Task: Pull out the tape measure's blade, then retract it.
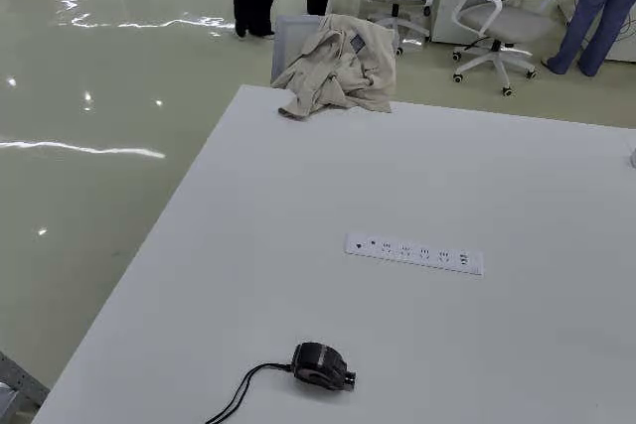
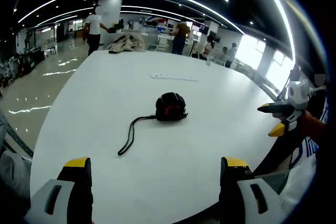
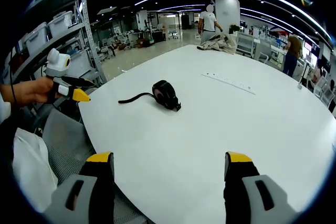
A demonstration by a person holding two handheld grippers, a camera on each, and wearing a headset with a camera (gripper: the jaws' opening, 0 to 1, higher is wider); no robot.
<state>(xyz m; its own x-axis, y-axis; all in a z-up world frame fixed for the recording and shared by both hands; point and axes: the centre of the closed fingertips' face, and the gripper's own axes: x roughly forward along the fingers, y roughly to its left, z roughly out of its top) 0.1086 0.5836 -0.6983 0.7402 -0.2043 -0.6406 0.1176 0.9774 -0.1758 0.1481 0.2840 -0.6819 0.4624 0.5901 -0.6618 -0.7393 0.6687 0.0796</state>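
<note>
Just inside the table (image 1: pixel 417 166) edge lies the tape measure (image 1: pixel 323 365).

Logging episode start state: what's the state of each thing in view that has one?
tape measure: blade in, lying on the table, ungripped.
left gripper: jaws open, empty.
right gripper: jaws open, empty.
power strip: no plugs in it.
jacket: crumpled, at the table's far edge.
</note>
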